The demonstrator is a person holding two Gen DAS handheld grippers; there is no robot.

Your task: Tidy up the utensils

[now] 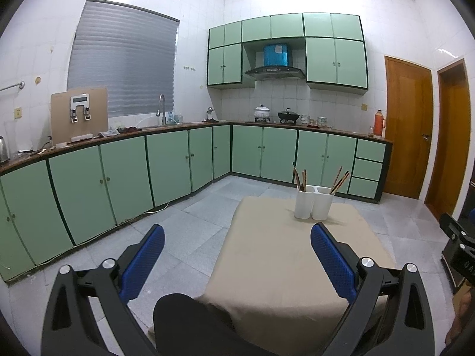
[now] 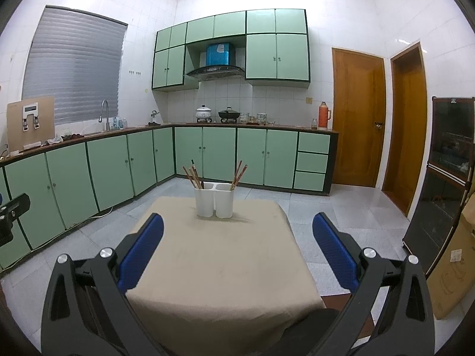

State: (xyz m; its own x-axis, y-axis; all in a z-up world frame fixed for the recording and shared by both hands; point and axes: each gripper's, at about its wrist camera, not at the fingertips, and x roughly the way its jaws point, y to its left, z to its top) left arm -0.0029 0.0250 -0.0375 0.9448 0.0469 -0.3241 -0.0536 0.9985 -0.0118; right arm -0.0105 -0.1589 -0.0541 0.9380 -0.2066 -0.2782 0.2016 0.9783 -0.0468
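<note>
A white two-compartment utensil holder (image 1: 313, 202) (image 2: 214, 199) stands at the far end of a small table with a beige cloth (image 1: 285, 255) (image 2: 219, 261). Brown chopsticks (image 1: 299, 178) (image 2: 194, 176) stick out of its left compartment and more chopsticks (image 1: 340, 179) (image 2: 239, 175) out of its right one. My left gripper (image 1: 237, 237) is open and empty, held over the table's near left edge. My right gripper (image 2: 237, 228) is open and empty above the table's near part. Both are well short of the holder.
Green kitchen cabinets (image 2: 112, 163) line the left and back walls, with a sink (image 2: 104, 118) and pots (image 2: 228, 115) on the counter. Wooden doors (image 2: 357, 115) stand at the right, beside a dark glass cabinet (image 2: 445, 184) and a cardboard box (image 2: 454, 267). A dark knee (image 1: 190, 320) is below the table.
</note>
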